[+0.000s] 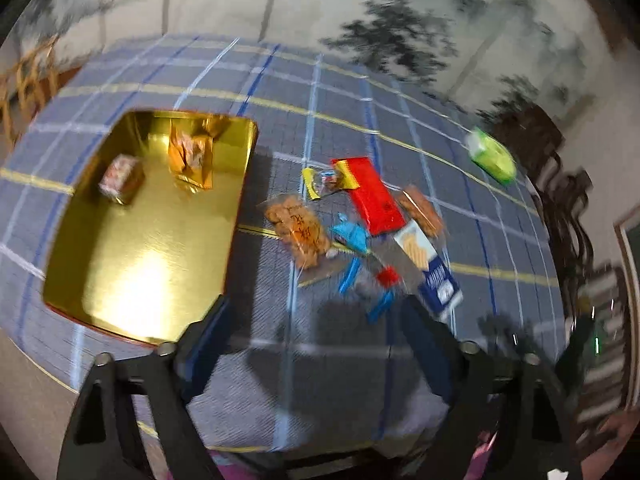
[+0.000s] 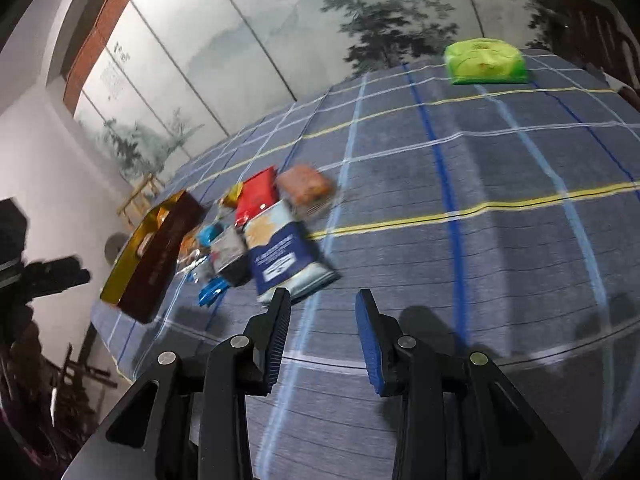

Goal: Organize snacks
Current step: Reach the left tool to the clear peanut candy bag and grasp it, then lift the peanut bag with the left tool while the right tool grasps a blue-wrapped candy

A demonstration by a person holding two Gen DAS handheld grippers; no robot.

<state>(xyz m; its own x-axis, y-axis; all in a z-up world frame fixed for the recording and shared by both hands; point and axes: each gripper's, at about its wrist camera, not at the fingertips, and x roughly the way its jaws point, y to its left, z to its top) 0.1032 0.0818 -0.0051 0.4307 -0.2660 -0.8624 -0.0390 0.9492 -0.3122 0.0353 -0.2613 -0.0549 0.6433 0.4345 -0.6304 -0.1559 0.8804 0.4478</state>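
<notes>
A gold tin (image 1: 152, 264) lies open on the checked cloth at the left, with a small pink-white pack (image 1: 120, 176) and an orange pack (image 1: 192, 156) inside. To its right lies a pile of snacks: a clear bag of brown biscuits (image 1: 296, 228), a red pack (image 1: 376, 200), blue wrappers (image 1: 352, 236) and a blue-white pack (image 1: 432, 268). My left gripper (image 1: 316, 316) hangs open over the cloth just before the pile, with nothing between its fingers. My right gripper (image 2: 323, 300) is open by a narrow gap and empty, its left fingertip close to the blue-white pack (image 2: 284, 256).
A green pack (image 2: 484, 62) lies alone near the table's far edge. A brown cake (image 2: 306, 188) sits behind the red pack (image 2: 256, 196). The tin's dark outer wall (image 2: 160, 256) stands at the table's left edge. Dark wooden chairs (image 1: 560, 184) flank the table on the right.
</notes>
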